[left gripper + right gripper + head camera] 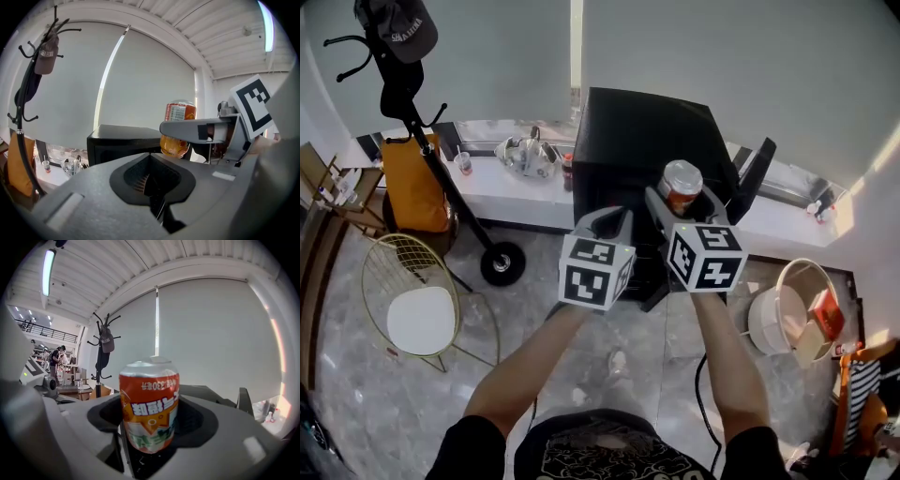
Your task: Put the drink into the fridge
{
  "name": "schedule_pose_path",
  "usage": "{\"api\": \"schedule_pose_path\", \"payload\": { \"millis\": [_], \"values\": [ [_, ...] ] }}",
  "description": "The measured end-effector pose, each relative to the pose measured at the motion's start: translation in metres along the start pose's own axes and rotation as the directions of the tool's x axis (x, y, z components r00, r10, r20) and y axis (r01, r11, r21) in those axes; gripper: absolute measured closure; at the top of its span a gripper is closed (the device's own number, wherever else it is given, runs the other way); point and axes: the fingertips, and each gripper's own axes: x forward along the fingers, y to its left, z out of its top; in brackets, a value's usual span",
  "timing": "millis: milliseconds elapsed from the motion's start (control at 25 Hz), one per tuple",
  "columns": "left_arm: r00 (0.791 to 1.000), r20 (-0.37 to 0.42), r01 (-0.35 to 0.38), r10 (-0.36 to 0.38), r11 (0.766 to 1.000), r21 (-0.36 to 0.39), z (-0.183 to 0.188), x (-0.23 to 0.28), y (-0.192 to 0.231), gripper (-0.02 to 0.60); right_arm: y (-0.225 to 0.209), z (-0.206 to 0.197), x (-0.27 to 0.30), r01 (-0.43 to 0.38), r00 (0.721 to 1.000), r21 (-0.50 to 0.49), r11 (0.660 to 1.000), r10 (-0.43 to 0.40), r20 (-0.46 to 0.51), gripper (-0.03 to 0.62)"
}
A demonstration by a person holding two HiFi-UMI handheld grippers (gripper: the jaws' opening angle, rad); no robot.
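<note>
A drink can (680, 178) sits between the fingers of the right gripper (686, 202), just right of the left gripper (607, 223), the 2 grippers before a fridge (628, 131), with a coat stand (441, 176) and a chair (420, 319) on the floor far left.

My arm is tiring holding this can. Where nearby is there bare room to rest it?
The top of the black fridge looks bare, bordered by the blind behind and the open door at right. The white ledge has a free strip in front of the glassware cluster; around that cluster and the cup it is crowded.
</note>
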Motion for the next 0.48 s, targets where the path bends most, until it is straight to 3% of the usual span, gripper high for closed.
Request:
{"api": "schedule_pose_path", "payload": {
  "millis": [480],
  "values": [
    [1.0, -0.012, -0.001, 0.001, 1.0, -0.031, -0.05, 0.001, 0.005, 0.577, 0.014, -0.067, 0.001, -0.018, 0.999, -0.001, 1.0, 0.018, -0.029, 0.264]
  ]
}}
